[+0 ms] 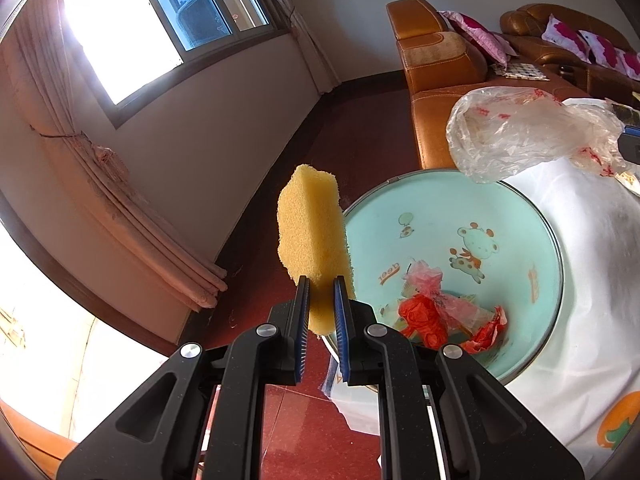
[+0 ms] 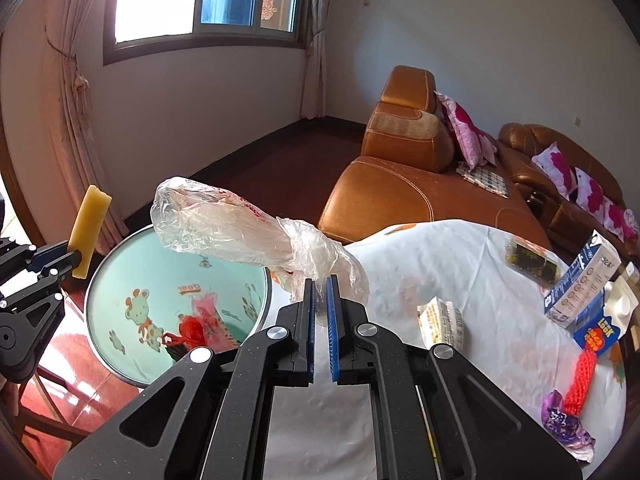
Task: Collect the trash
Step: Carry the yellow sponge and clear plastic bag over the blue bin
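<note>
My left gripper [image 1: 321, 280] is shut on a yellow sponge [image 1: 314, 232], held upright above the near-left rim of a mint-green basin [image 1: 536, 280]; the sponge also shows in the right wrist view [image 2: 89, 226]. The basin [image 2: 104, 280] holds red and pink plastic scraps [image 1: 432, 312]. My right gripper [image 2: 320, 280] is shut on a clear crumpled plastic bag [image 2: 240, 228], which hangs out over the basin's edge. The bag also shows in the left wrist view [image 1: 520, 136].
A table with a white cloth [image 2: 460, 264] carries a small carton [image 2: 440, 320], a milk box [image 2: 584, 280], a blue packet [image 2: 600, 332], a red net [image 2: 580, 380], a purple wrapper [image 2: 564, 424] and a dark sponge [image 2: 532, 260]. An orange leather sofa [image 2: 400, 188] stands behind.
</note>
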Action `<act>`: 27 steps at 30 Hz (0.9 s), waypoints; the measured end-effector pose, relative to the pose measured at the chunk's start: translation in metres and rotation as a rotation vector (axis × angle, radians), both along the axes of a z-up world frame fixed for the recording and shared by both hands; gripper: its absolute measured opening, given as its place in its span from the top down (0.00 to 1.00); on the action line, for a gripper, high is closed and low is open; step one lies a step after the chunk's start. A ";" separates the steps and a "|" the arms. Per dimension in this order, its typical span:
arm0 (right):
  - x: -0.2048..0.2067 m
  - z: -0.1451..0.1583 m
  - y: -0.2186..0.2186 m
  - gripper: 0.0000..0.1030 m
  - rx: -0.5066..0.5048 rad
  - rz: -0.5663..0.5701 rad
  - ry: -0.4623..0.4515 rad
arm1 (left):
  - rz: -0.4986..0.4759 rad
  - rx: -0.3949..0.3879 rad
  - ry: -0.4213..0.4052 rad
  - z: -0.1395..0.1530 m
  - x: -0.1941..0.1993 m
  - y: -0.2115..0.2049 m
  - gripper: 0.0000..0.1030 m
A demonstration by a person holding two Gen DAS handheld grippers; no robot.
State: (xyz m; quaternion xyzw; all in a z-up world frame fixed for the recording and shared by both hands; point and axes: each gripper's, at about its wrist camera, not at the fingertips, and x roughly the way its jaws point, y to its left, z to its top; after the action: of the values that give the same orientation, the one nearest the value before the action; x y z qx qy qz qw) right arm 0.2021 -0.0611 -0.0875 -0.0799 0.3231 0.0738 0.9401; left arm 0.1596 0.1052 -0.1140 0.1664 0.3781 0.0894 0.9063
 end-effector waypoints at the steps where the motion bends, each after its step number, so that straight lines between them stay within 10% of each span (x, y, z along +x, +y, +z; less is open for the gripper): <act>1: 0.001 0.000 0.002 0.94 -0.003 0.004 0.001 | 0.001 0.005 -0.001 0.000 0.000 0.000 0.88; 27: 0.005 -0.008 0.021 0.94 -0.030 0.058 0.015 | -0.002 0.010 -0.003 -0.001 -0.001 0.001 0.88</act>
State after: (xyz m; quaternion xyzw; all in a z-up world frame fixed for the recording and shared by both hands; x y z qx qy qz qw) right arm 0.2073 -0.0403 -0.0952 -0.1029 0.3288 0.0970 0.9337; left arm 0.1590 0.1059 -0.1147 0.1712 0.3762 0.0904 0.9061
